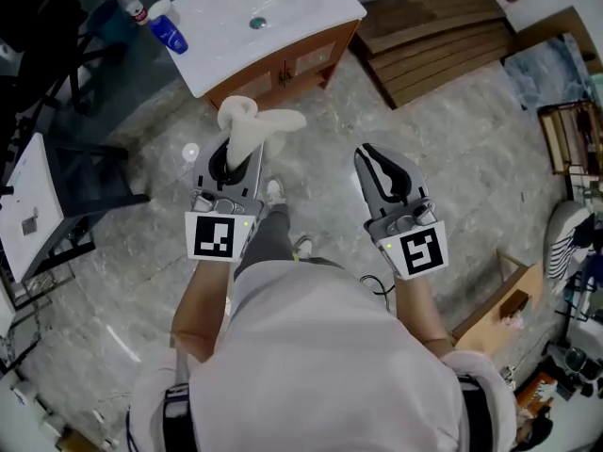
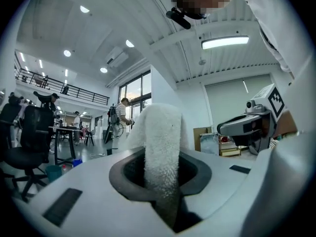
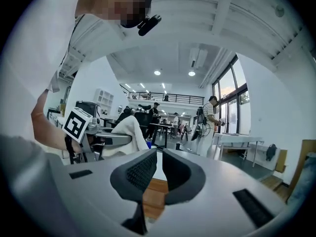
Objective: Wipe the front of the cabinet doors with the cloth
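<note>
The left claw (image 1: 234, 149) was clenched on the white cloth (image 1: 254, 121), which stuck up out of its jaws. The right claw (image 1: 370, 154) was drawn together with nothing in it. Both hung above the floor (image 1: 452, 158), apart from the cabinet doors (image 1: 292, 64).

Crumpled white cloth (image 1: 252, 125) pokes up near closed wooden cabinet doors (image 1: 311, 61).

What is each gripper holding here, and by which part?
The left gripper clamps the cloth near one end; the right gripper holds nothing.
</note>
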The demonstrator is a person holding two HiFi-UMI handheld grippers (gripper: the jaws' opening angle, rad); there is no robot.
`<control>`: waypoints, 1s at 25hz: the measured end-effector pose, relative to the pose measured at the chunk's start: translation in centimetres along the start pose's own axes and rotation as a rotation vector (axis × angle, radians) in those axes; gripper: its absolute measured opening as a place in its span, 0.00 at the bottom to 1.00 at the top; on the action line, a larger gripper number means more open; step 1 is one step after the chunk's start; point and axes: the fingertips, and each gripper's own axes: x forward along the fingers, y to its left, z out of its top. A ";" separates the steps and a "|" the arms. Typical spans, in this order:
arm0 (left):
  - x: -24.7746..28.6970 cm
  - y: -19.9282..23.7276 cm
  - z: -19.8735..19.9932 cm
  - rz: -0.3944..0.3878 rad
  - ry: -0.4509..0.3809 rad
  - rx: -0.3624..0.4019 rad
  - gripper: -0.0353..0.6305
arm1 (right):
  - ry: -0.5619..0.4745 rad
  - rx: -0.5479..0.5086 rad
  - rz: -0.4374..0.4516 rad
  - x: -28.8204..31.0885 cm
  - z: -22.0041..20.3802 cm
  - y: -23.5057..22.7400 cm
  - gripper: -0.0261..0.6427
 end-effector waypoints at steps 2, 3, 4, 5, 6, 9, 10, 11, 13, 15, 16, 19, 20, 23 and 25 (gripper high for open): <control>2.7 2.0 0.1 -0.008 -0.009 -0.010 0.19 | 0.023 -0.015 -0.014 2.5 -0.1 -1.8 0.13; 4.0 3.0 0.2 -0.013 -0.014 -0.012 0.19 | 0.035 -0.021 -0.018 3.7 -0.2 -2.7 0.13; 5.1 3.8 0.3 -0.017 -0.019 -0.013 0.19 | 0.042 -0.025 -0.023 4.8 -0.2 -3.4 0.13; 6.2 4.7 0.4 -0.021 -0.024 -0.017 0.19 | 0.045 -0.027 -0.029 6.0 -0.1 -4.1 0.13; 7.2 5.5 0.5 -0.023 -0.027 -0.022 0.19 | 0.048 -0.030 -0.035 7.0 0.0 -4.6 0.13; 9.7 7.6 0.3 -0.022 -0.028 -0.038 0.19 | 0.067 -0.038 -0.046 9.5 -0.1 -6.3 0.13; 10.4 8.1 0.2 -0.021 -0.026 -0.035 0.19 | 0.065 -0.038 -0.053 10.1 -0.1 -7.0 0.13; 11.2 8.5 0.1 -0.023 -0.021 -0.030 0.19 | 0.065 -0.037 -0.061 10.6 -0.1 -7.7 0.13; 12.4 8.7 -0.4 -0.029 -0.002 -0.027 0.19 | 0.067 -0.036 -0.076 11.2 -0.2 -8.9 0.13; 13.5 8.5 -0.7 -0.034 0.015 -0.034 0.19 | 0.069 -0.033 -0.079 11.5 -0.3 -10.1 0.13; 14.1 8.3 -0.8 -0.033 0.022 -0.037 0.19 | 0.068 -0.032 -0.077 11.6 -0.3 -10.8 0.13; 16.0 7.1 -1.0 -0.026 0.021 -0.023 0.19 | 0.032 -0.031 -0.069 11.9 -0.4 -13.0 0.13; 16.6 6.8 -1.1 -0.017 0.023 -0.013 0.19 | 0.016 -0.029 -0.063 12.1 -0.4 -13.6 0.13; 17.8 6.0 -2.1 0.026 0.044 -0.010 0.19 | 0.011 -0.016 -0.015 12.6 -1.1 -14.7 0.13; 18.8 5.6 -3.4 0.040 0.060 -0.007 0.19 | 0.022 -0.006 0.015 13.3 -2.3 -15.3 0.13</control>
